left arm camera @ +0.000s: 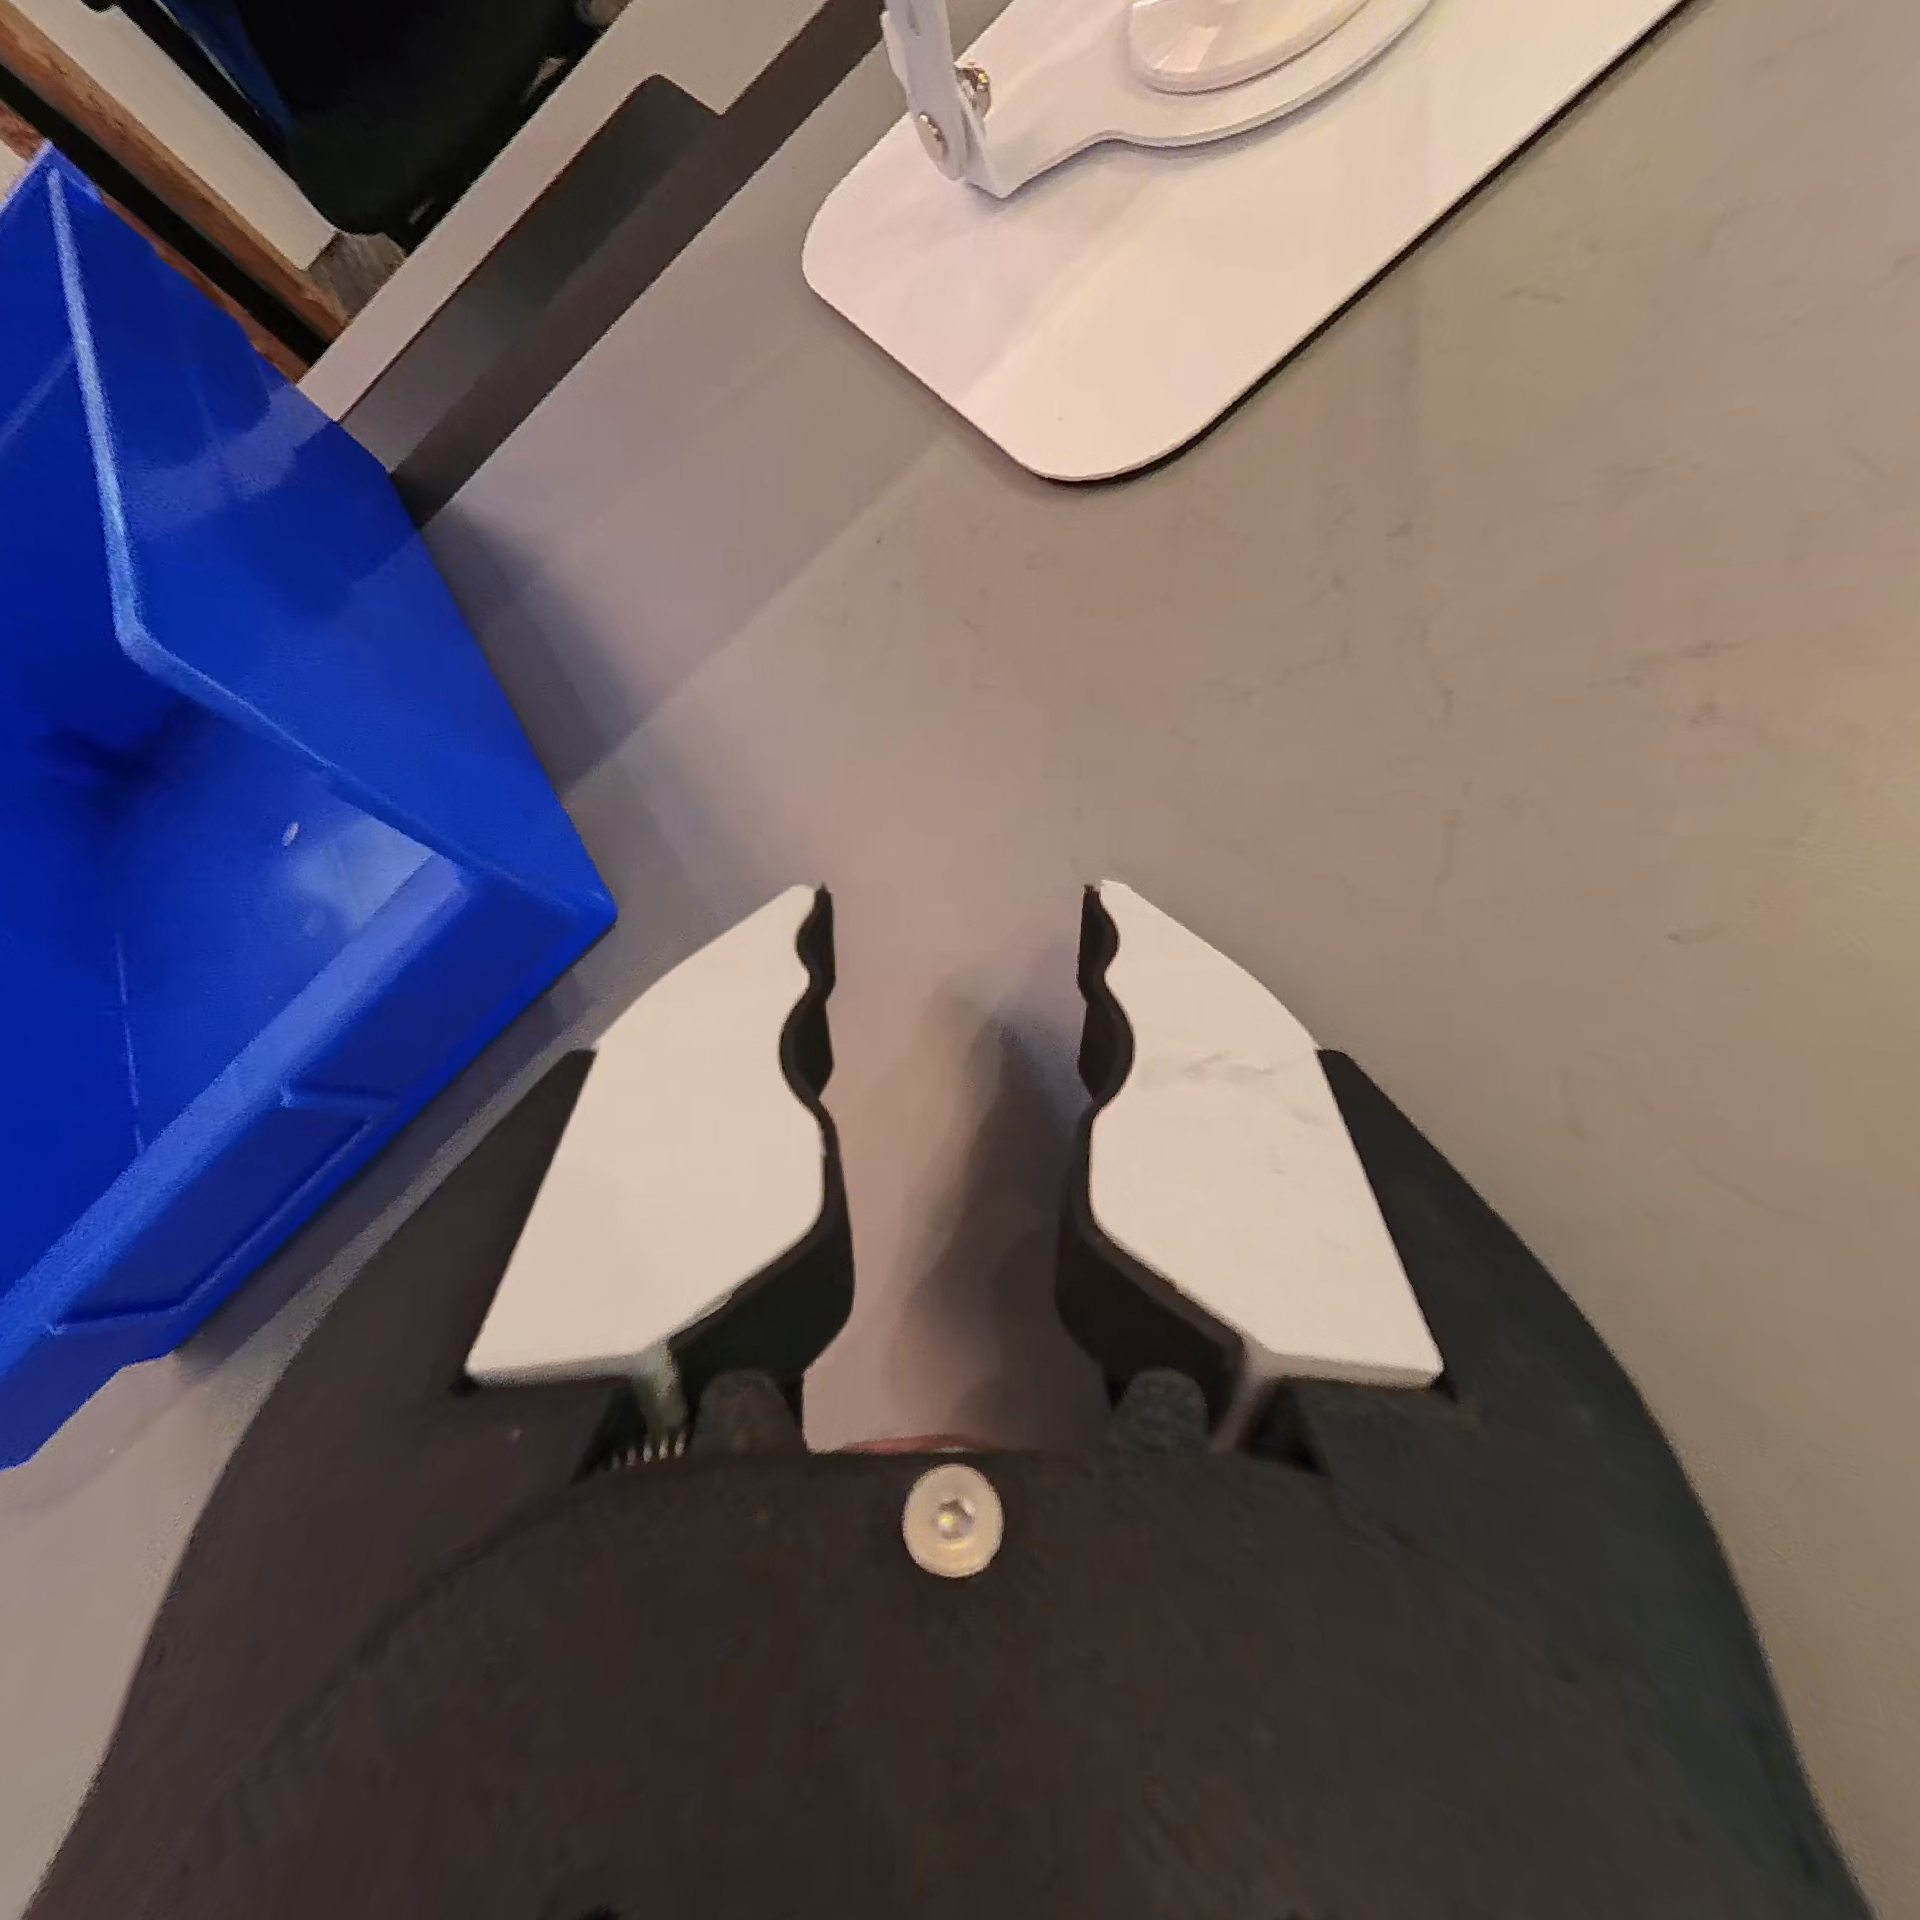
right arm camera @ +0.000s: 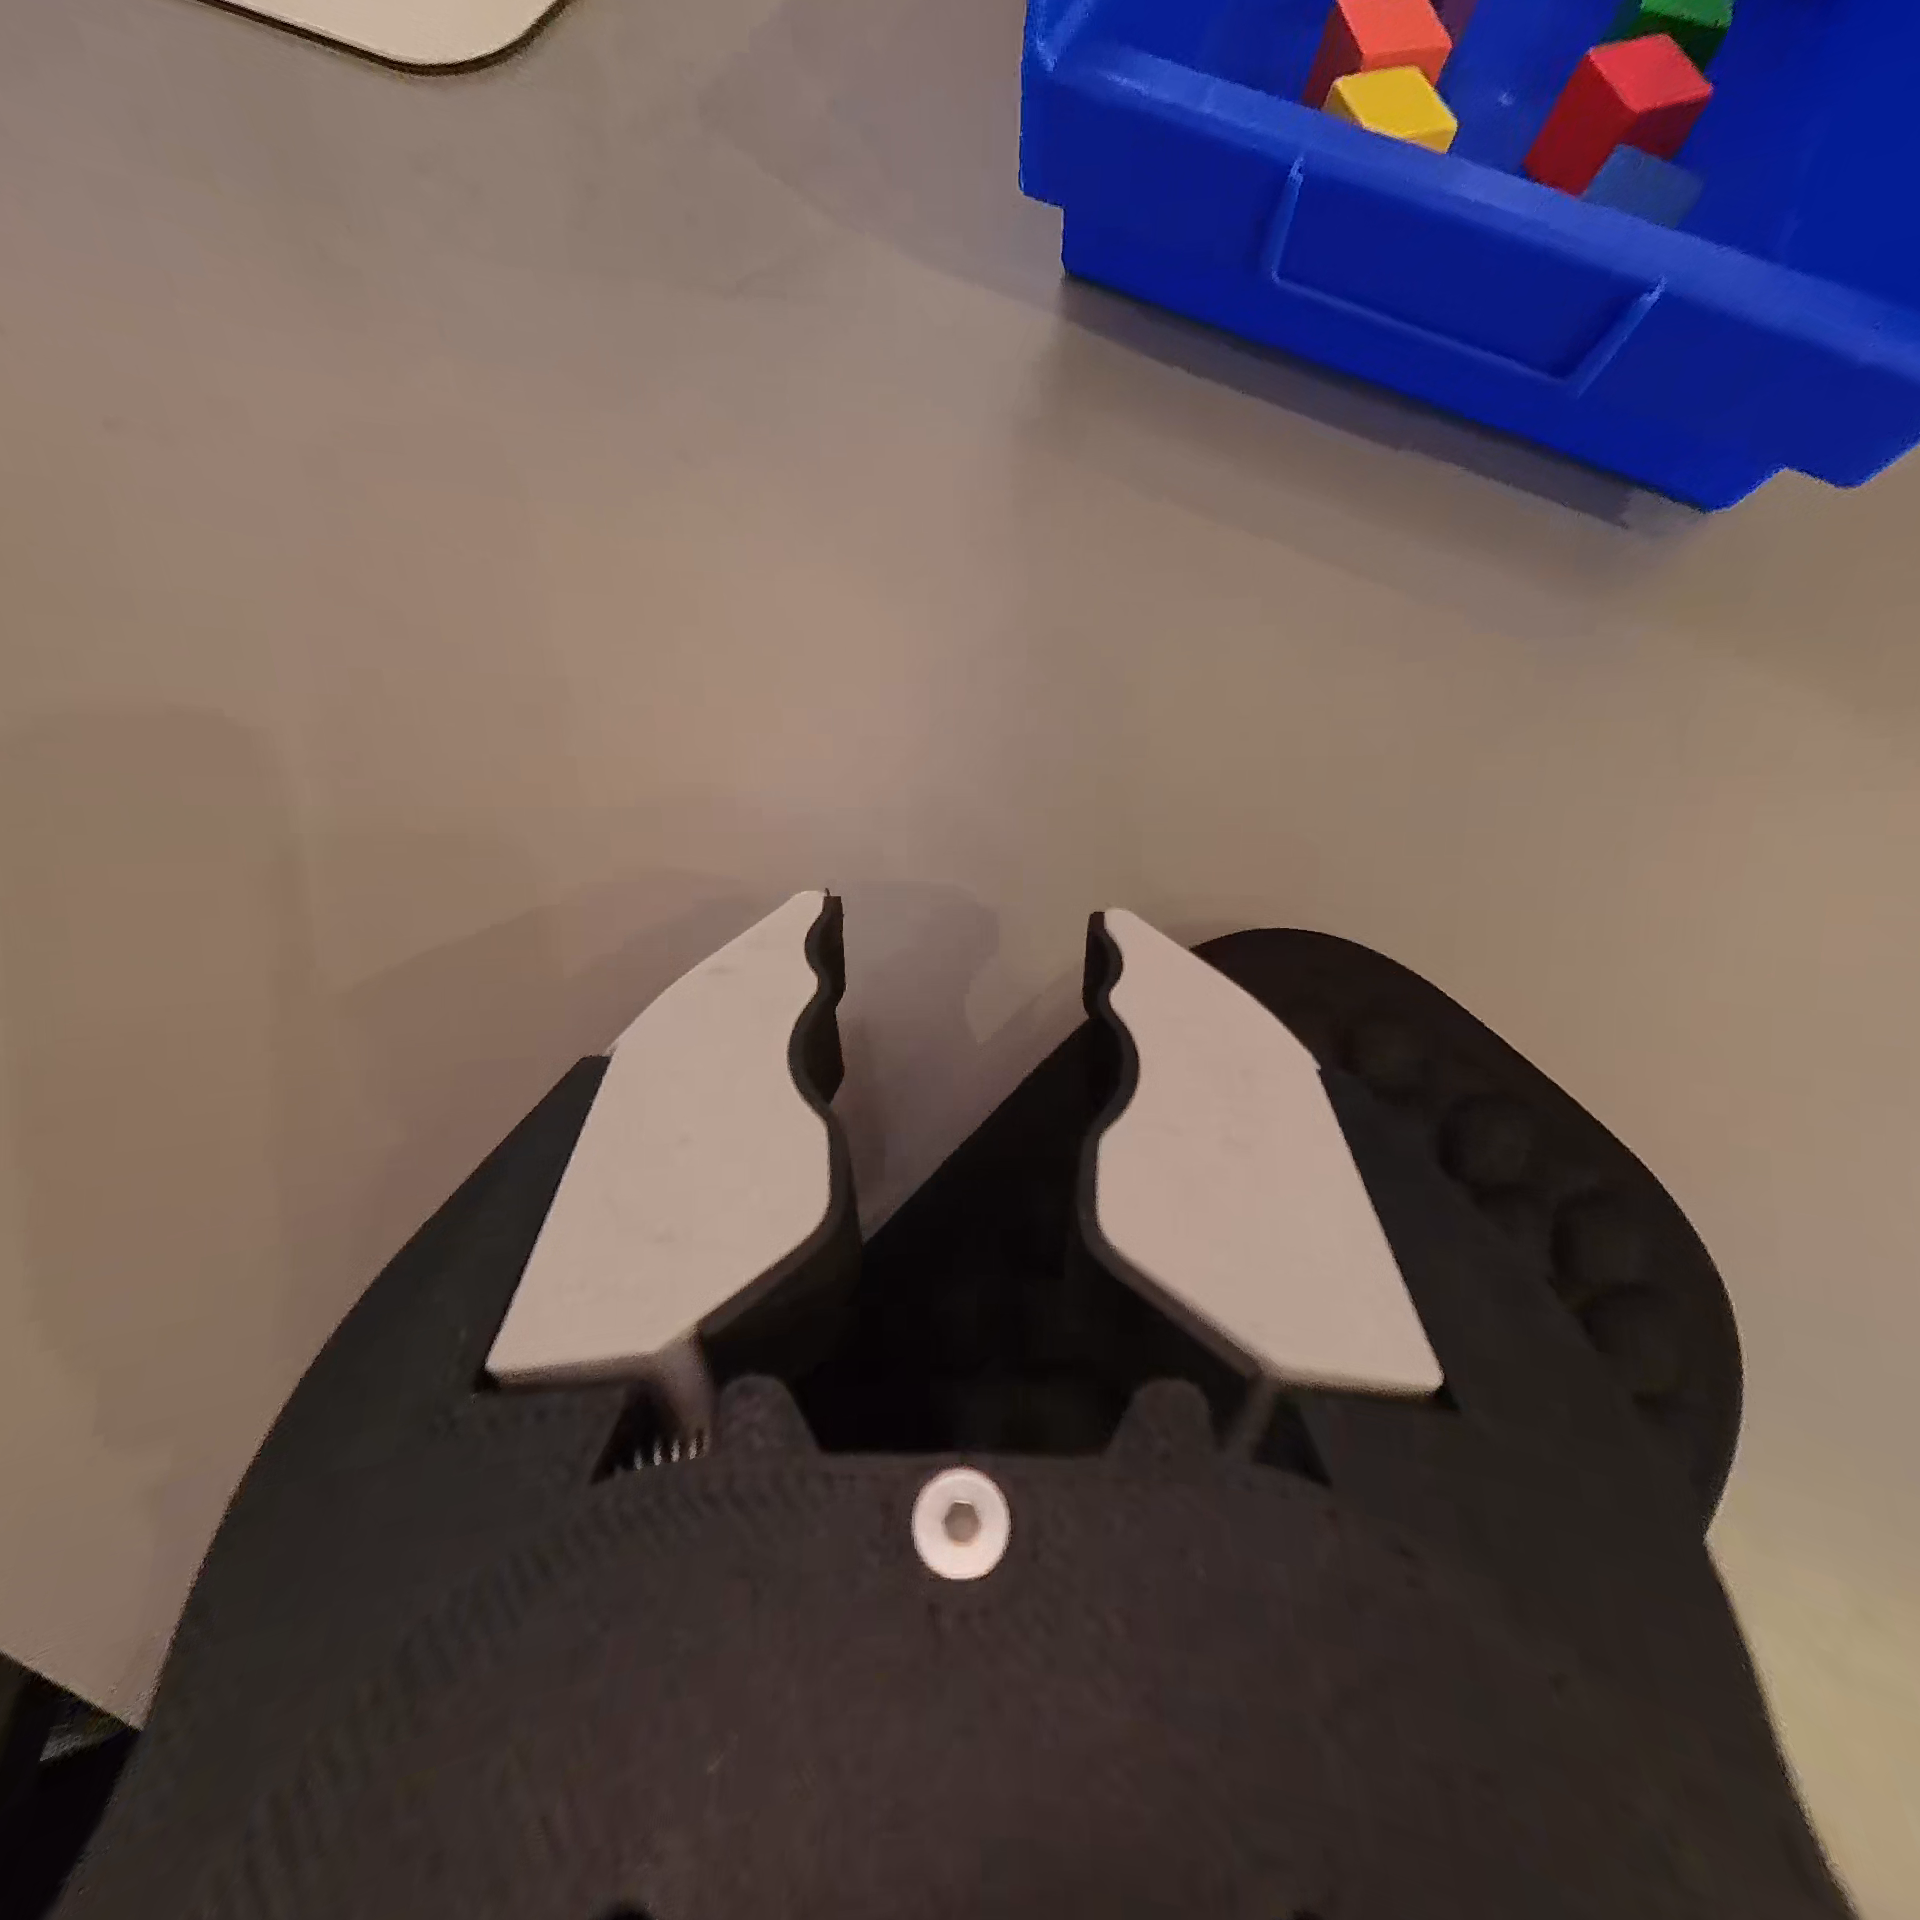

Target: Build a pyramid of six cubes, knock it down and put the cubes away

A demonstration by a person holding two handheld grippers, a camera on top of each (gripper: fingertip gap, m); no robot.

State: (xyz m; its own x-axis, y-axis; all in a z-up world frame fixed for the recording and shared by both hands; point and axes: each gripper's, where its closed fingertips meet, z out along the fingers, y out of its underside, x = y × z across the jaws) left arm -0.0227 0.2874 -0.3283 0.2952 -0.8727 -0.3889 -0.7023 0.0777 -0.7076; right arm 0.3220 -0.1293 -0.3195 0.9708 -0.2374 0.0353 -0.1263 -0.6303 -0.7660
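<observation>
Left wrist view: the left hand-held gripper (left arm camera: 956, 904) hangs released over the grey bench (left arm camera: 1455, 831), nothing between its fingers; a blue bin (left arm camera: 260, 831) sits just left, a white stand base (left arm camera: 1195, 291) beyond. No writing shows.

Right wrist view: the right hand-held gripper (right arm camera: 961, 914) is released and bare; the cubes (right arm camera: 1507, 94) lie in the blue bin (right arm camera: 1455, 291). No labels are legible.

My cubes sit jumbled in the blue bin (right arm camera: 1455, 301) on the grey table: an orange cube (right arm camera: 1377, 36), a yellow one (right arm camera: 1392, 109), a red one (right arm camera: 1621, 104). A green cube (right arm camera: 1683, 16) shows at the far edge.
</observation>
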